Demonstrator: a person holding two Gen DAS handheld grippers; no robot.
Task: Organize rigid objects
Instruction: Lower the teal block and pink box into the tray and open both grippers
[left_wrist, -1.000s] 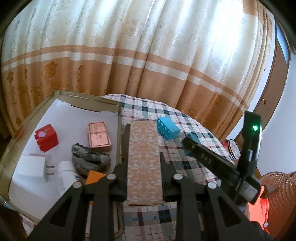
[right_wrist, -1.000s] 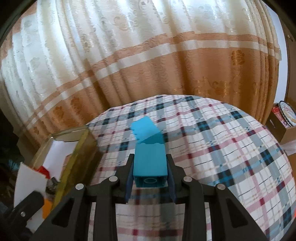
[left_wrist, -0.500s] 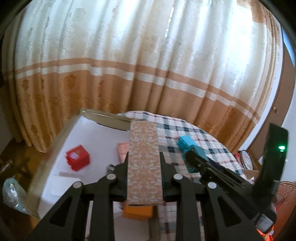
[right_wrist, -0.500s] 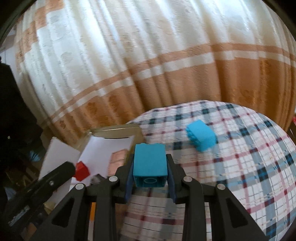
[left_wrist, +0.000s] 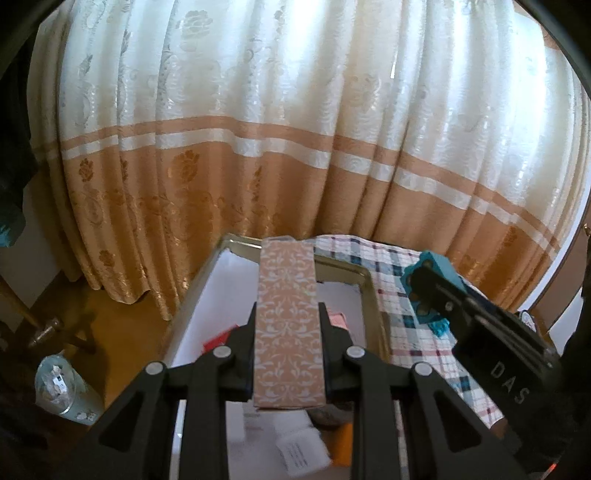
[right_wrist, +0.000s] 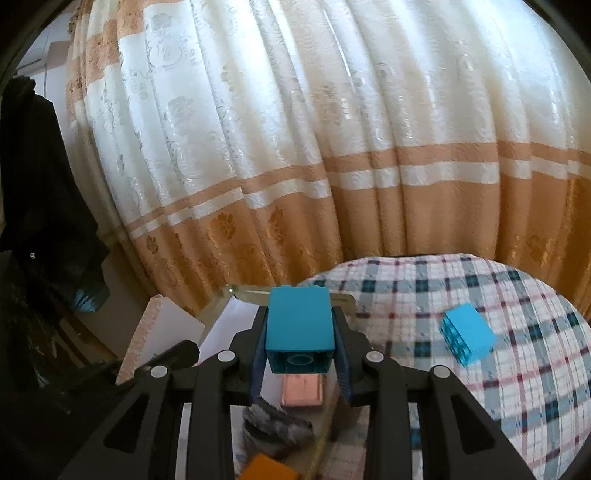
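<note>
Both loads raised and carried over the tray (left_wrist: 373, 295) — patterned box (left_wrist: 288, 325) left, blue brick (right_wrist: 299, 328) right.

1. Held box (left_wrist: 288, 325): salmon with white damask scrolls.
2. Gripped brick (right_wrist: 299, 325): turquoise blue; a matching brick (right_wrist: 467, 336) lies apart.
3. Tablecloth (right_wrist: 535, 369): white, teal and maroon plaid.
4. Curtain (left_wrist: 295, 129): cream over tan, white stripes.

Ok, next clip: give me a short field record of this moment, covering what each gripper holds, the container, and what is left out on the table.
left gripper: shut on long peach cardboard box with white floral pattern
right gripper: shut on blue plastic building brick
container: gold-rimmed tray lined with white paper, on the table's left side
tray contents seen: copper-pink flat box, grey rock, orange block
left on table: second blue brick on plaid tablecloth
</note>
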